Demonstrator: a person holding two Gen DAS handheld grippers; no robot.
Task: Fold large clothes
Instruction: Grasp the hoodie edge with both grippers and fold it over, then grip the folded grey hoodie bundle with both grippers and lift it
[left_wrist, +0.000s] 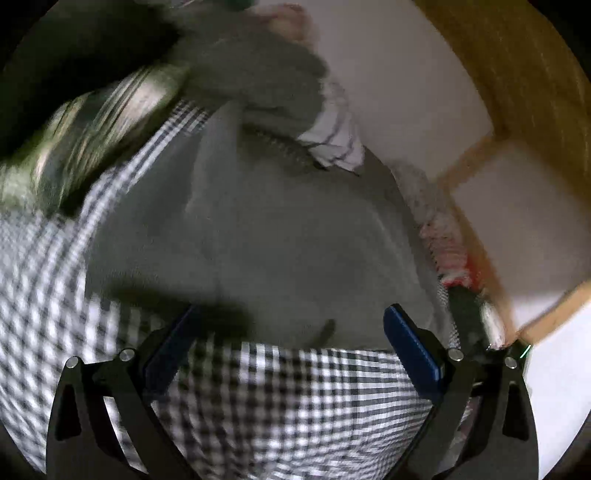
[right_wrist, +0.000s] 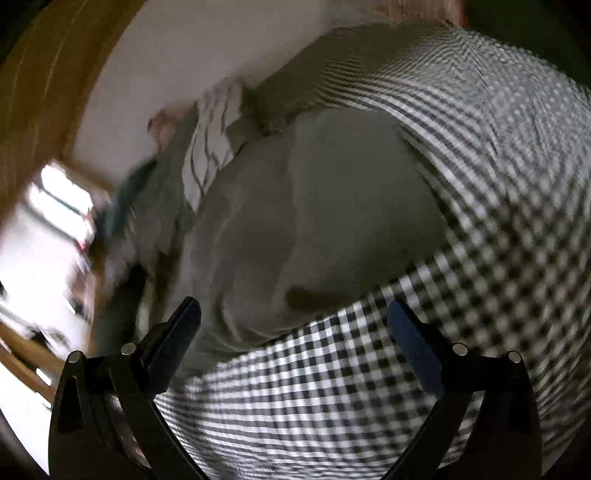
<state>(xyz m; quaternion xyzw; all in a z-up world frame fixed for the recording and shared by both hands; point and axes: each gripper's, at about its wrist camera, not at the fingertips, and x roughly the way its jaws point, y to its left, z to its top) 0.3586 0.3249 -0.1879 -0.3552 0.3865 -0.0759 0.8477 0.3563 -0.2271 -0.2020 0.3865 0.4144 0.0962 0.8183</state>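
Two grippers, each angled down over a black-and-white checked cloth (left_wrist: 295, 398); both views motion-blurred. Left gripper (left_wrist: 291, 325): fingers spread wide, holding nothing; grey garment (left_wrist: 258, 229) at frame centre just beyond the tips, its lower edge between them. Striped white cloth (left_wrist: 336, 136) upper centre, partly under grey fabric; wooden frame (left_wrist: 476, 155) at right. Right gripper (right_wrist: 295, 317): fingers equally wide apart, empty; grey garment (right_wrist: 314, 206) centre, checked cloth (right_wrist: 480, 221) right and below.
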